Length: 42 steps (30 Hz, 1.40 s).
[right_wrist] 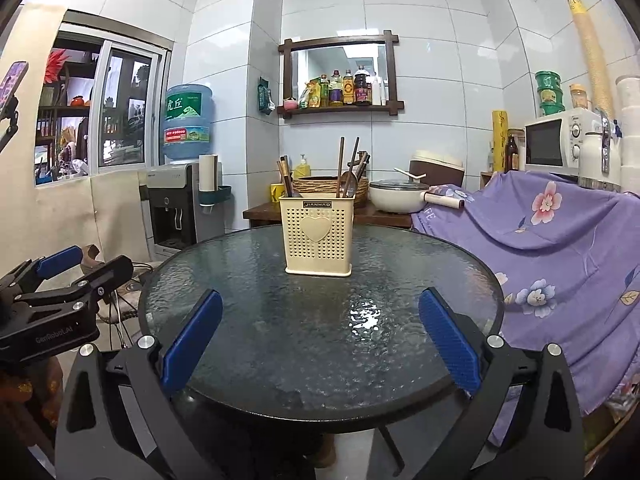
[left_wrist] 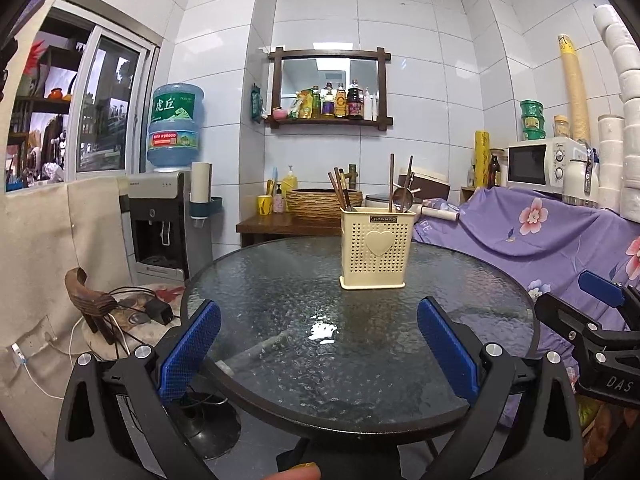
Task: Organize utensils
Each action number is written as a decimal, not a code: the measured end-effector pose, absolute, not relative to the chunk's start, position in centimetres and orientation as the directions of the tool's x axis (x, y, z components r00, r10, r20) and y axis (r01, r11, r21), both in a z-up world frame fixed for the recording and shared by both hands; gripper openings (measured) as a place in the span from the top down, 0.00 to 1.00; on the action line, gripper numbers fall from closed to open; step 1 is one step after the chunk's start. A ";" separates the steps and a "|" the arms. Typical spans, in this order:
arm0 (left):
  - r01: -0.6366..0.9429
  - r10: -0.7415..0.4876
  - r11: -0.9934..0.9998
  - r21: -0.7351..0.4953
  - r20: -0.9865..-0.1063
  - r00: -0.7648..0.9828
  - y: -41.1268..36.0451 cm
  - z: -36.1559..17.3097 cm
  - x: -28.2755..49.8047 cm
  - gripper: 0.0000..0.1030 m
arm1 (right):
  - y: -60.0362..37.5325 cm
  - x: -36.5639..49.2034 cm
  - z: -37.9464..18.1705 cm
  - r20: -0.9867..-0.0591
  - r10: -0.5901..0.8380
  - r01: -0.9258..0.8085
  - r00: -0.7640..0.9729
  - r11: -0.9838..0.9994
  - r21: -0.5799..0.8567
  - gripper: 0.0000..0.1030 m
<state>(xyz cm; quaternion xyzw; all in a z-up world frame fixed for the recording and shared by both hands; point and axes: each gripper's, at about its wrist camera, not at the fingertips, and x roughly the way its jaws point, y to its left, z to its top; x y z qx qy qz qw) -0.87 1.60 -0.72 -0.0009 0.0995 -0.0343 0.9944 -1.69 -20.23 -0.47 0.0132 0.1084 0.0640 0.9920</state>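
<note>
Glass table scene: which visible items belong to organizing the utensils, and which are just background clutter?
Part of the job:
- cream utensil holder
- chopsticks and spoon standing in it
- left hand-held gripper, open
- right hand-held gripper, open

Just lying about:
- water dispenser
- microwave
- white pot
- purple floral cloth
- bottle shelf

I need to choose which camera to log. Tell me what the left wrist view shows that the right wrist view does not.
Only the left wrist view shows the carved wooden piece and black adapter on the floor, plus a fingertip at the bottom edge. Only the right wrist view shows the white pot clearly and a mounted phone. Both show the cream utensil holder upright on the glass table, with both grippers open.
</note>
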 end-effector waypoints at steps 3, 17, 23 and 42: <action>0.062 -0.063 0.998 -0.009 -0.187 0.980 2.0 -0.6 -0.9 0.06 | -20.4 -1.4 -0.4 -0.225 0.130 -0.120 0.966 0.991 0.055 0.06; 0.066 -0.067 0.998 -0.014 -0.214 0.975 1.9 -0.4 -0.5 0.06 | -20.4 -0.8 -0.4 -0.246 0.136 -0.129 0.960 0.991 0.042 0.06; 0.065 -0.062 0.998 0.006 -0.220 0.974 1.7 -0.2 -0.4 0.06 | -20.4 -0.6 -0.2 -0.245 0.131 -0.124 0.961 0.991 0.045 0.06; 0.079 -0.077 0.997 -0.001 -0.247 0.966 1.9 -0.4 0.1 0.06 | -20.4 -0.4 -0.2 -0.260 0.126 -0.116 0.957 0.992 0.053 0.06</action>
